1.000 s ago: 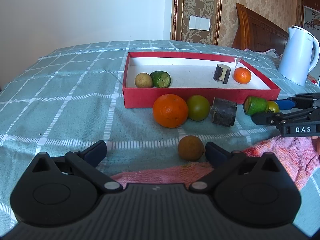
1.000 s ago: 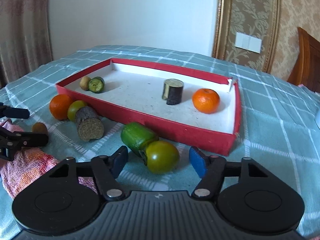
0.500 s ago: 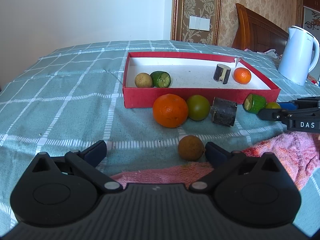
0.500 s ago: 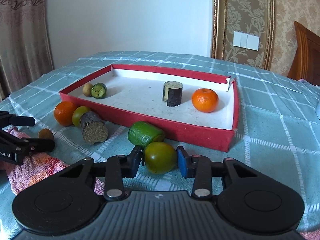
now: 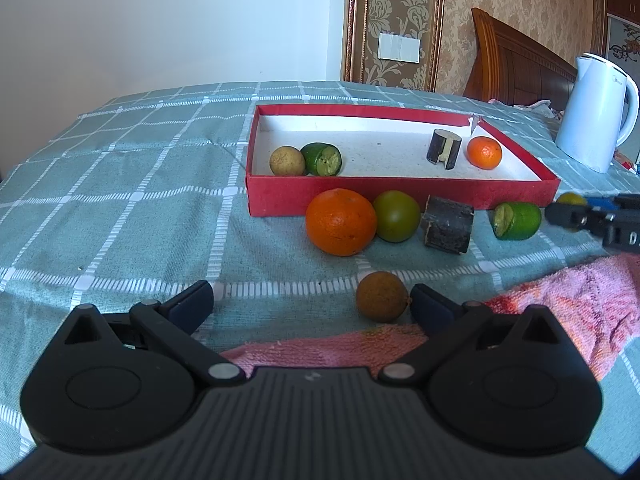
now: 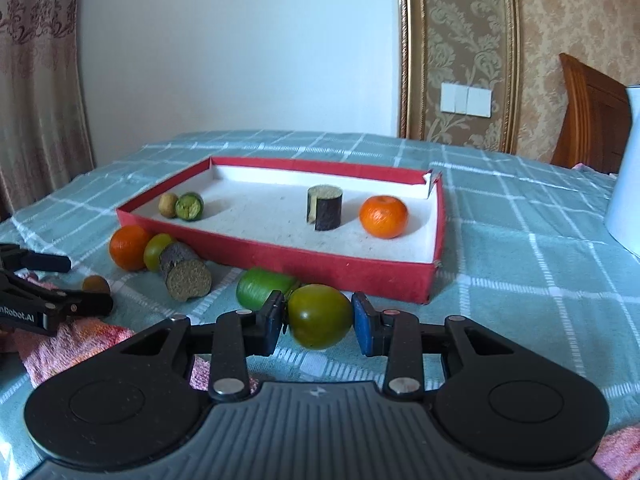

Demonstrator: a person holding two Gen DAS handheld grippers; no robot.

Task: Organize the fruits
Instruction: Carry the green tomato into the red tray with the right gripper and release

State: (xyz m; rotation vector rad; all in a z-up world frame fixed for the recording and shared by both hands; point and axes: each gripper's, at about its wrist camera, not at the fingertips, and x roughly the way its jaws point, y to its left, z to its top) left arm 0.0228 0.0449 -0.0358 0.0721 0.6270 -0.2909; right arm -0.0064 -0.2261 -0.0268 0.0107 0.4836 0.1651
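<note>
My right gripper is shut on a round green fruit, held just above the cloth in front of the red box. A cut green fruit lies right behind it. My left gripper stands open low over the cloth, with a small brown fruit beside its right finger. In front of the box lie a large orange, another green fruit and a dark cylinder piece. Inside are a tan fruit, a cut green fruit, a dark piece and a small orange.
A pink towel lies on the checked teal cloth under and between both grippers. A white kettle stands to the right of the box. A wooden headboard and a wall rise behind.
My right gripper's jaws went from wide open to shut on the green fruit and lifted it slightly away from the cut green fruit. The left gripper has stayed still.
</note>
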